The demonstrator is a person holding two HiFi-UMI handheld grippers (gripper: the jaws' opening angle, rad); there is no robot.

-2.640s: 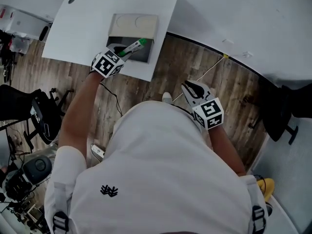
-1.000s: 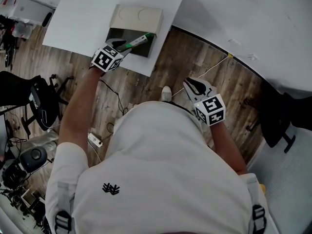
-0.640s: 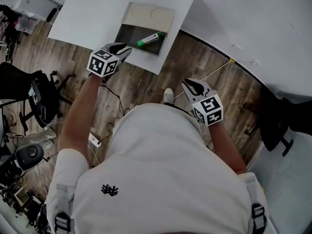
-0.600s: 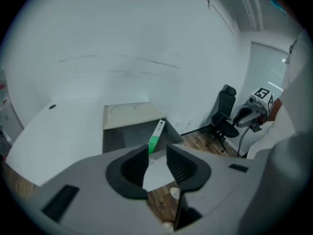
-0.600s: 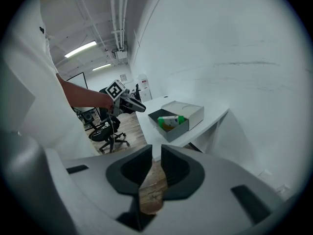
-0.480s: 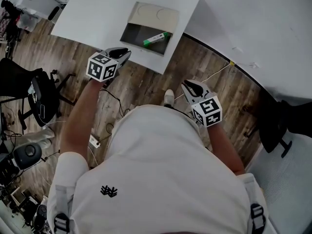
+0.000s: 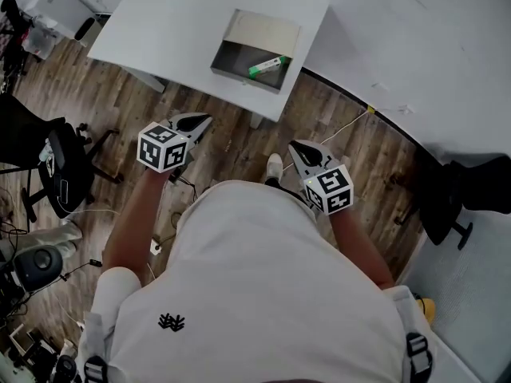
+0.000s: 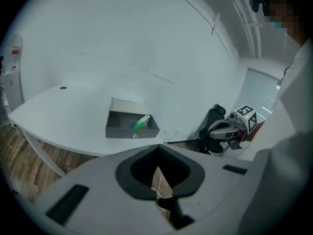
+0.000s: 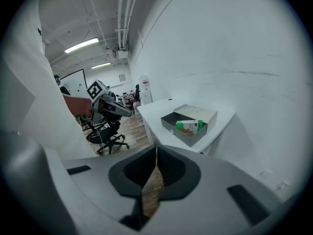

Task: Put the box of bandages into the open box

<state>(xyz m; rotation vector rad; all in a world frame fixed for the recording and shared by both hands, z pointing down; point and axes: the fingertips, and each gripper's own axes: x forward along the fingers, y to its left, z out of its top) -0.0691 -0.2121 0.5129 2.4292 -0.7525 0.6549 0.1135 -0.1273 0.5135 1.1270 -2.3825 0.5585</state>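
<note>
Both empty: right gripper [image 7: 297,148] shut, left gripper [image 7: 203,122] closing shut, withdrawn from bandage box [image 7: 267,67].

You can't read the print on the box of bandages [image 7: 267,68]; it's too small. In the left gripper view it's only a green-and-white speck inside the open box [image 8: 132,131]. The table [image 7: 200,14] runs off the far edge of the head view. Your shirt [image 7: 255,294] hides the floor beneath you. The black chair [image 7: 447,198] is cut off at the right edge.
</note>
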